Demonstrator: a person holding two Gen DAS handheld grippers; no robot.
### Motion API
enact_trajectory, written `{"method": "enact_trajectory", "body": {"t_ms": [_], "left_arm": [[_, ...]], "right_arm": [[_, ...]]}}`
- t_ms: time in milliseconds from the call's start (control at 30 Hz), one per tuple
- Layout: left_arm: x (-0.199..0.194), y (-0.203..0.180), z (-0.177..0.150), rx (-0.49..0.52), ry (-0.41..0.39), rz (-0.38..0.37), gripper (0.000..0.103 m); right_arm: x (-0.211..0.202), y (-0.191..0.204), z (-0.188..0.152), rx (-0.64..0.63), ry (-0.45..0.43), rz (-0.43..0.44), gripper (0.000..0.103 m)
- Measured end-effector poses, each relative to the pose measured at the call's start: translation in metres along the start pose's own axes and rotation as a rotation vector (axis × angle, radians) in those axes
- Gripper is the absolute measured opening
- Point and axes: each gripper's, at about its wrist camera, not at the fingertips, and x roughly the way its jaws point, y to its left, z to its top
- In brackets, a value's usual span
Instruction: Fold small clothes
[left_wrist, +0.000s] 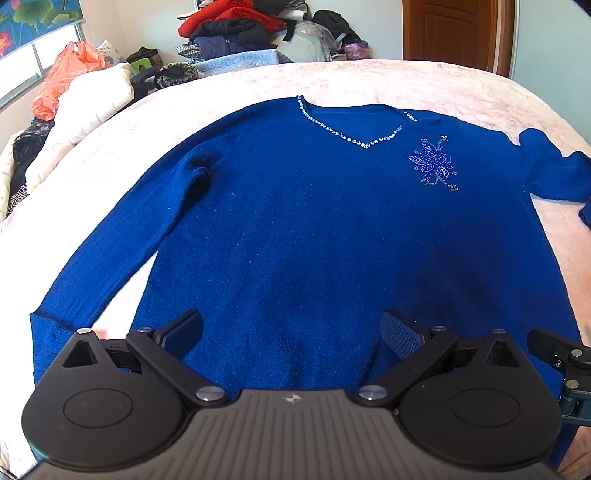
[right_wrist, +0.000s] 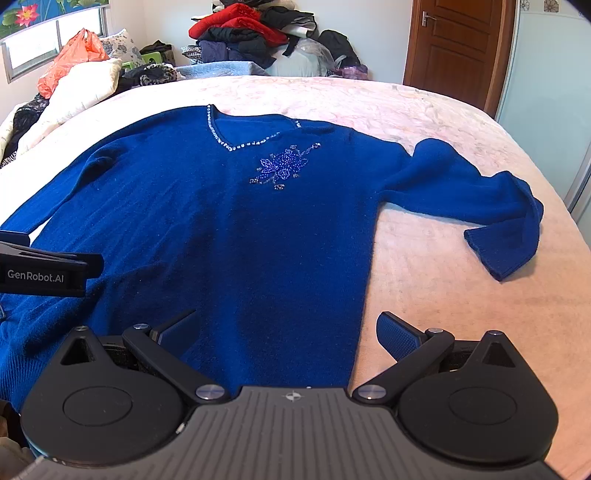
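A blue V-neck sweater (left_wrist: 295, 221) with a beaded neckline and a beaded flower lies flat, front up, on the pink bedspread (left_wrist: 369, 81). It also shows in the right wrist view (right_wrist: 229, 229). Its left sleeve (left_wrist: 92, 266) runs down toward me. Its right sleeve (right_wrist: 480, 199) lies bent out to the side. My left gripper (left_wrist: 291, 332) is open above the sweater's hem, holding nothing. My right gripper (right_wrist: 288, 332) is open above the hem's right corner, holding nothing. The left gripper's side (right_wrist: 48, 273) shows at the left edge of the right wrist view.
A heap of clothes (right_wrist: 258, 37) sits beyond the bed's far edge. An orange plastic bag (right_wrist: 70, 55) and a white quilt (right_wrist: 81, 88) lie at the far left. A wooden door (right_wrist: 454, 48) stands at the far right. Bare bedspread (right_wrist: 443, 295) lies right of the sweater.
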Motion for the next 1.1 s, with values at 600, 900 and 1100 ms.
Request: {"method": "enact_trajectory", "body": {"t_ms": [600, 900, 1100], "left_arm": [[0.005, -0.003, 0.001, 0.007, 0.014, -0.002, 0.103], [0.006, -0.002, 0.001, -0.007, 0.026, -0.009, 0.103], [0.004, -0.004, 0.0, -0.004, 0.019, -0.016, 0.103]], "right_arm": [[-0.002, -0.002, -0.003, -0.025, -0.043, 0.034, 0.102], [-0.008, -0.003, -0.003, -0.044, -0.082, 0.07, 0.102], [-0.006, -0.007, -0.004, -0.027, -0.078, 0.071, 0.102]]}}
